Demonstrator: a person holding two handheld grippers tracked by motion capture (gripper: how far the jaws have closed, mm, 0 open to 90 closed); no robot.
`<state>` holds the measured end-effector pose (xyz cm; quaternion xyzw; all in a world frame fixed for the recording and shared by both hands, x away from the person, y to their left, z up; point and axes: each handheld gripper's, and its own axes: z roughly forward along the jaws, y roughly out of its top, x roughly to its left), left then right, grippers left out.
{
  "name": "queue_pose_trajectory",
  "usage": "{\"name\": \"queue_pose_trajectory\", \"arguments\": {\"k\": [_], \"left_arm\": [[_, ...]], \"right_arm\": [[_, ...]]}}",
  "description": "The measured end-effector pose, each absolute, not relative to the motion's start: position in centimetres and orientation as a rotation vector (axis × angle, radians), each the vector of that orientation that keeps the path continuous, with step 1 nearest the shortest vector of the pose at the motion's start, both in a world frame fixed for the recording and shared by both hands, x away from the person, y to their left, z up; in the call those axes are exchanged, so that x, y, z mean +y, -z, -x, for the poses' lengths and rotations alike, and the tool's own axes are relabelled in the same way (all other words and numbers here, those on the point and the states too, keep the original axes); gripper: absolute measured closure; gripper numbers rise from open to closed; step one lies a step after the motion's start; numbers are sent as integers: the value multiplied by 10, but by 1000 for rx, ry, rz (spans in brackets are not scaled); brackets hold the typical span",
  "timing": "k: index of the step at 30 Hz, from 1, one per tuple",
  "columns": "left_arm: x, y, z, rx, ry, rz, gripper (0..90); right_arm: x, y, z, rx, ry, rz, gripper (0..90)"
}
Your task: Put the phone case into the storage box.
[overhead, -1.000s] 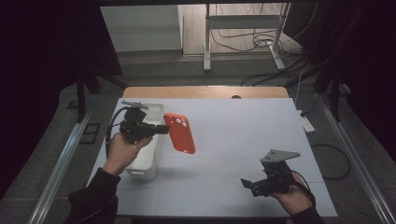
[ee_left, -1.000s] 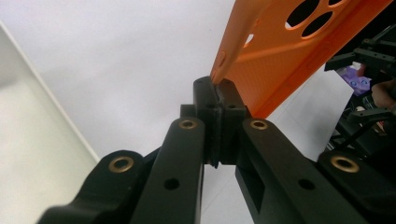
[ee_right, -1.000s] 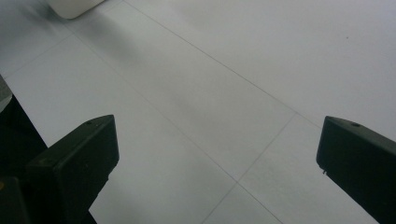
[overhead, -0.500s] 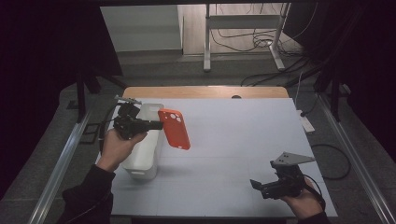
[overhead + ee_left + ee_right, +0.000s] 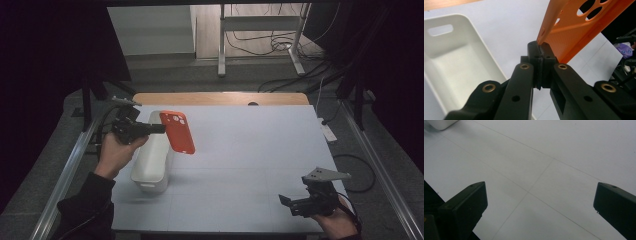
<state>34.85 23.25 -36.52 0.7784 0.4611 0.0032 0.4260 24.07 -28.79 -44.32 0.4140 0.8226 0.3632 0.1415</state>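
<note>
Right gripper [image 5: 295, 204] is seen at the near edge of the table [image 5: 250, 150], well apart from the white bin [image 5: 152, 160], on the far side of the sheet from it. Its jaws are spread wide in the right gripper view, with nothing between them; bare table surface is seen past them, and a corner of the bin at the top left.

The white bin is set lengthwise near the table's left edge. In the left gripper view its inside [image 5: 456, 62] is seen empty, with a slot handle at the far end.

Left gripper [image 5: 155, 129] is held above the bin's far end. Its jaws are pressed together on the edge of the orange phone case [image 5: 178, 131], clamped at the pads [image 5: 541, 53]. The case is lifted off the table, tilted, hanging just beside and above the bin's right rim, camera holes [image 5: 594, 10] uppermost.
</note>
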Motion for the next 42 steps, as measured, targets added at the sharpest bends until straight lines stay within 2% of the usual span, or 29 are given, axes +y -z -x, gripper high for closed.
{"name": "queue_pose_trajectory", "arguments": {"k": [27, 42], "left_arm": [[268, 359, -365, 1252, -63, -1924, 891], [283, 355, -377, 1311, -121, -1913, 891]], "right_arm": [[-320, 443, -224, 2244, -1005, -1329, 0], [-324, 443, -222, 2217, -1015, -1342, 0]]}}
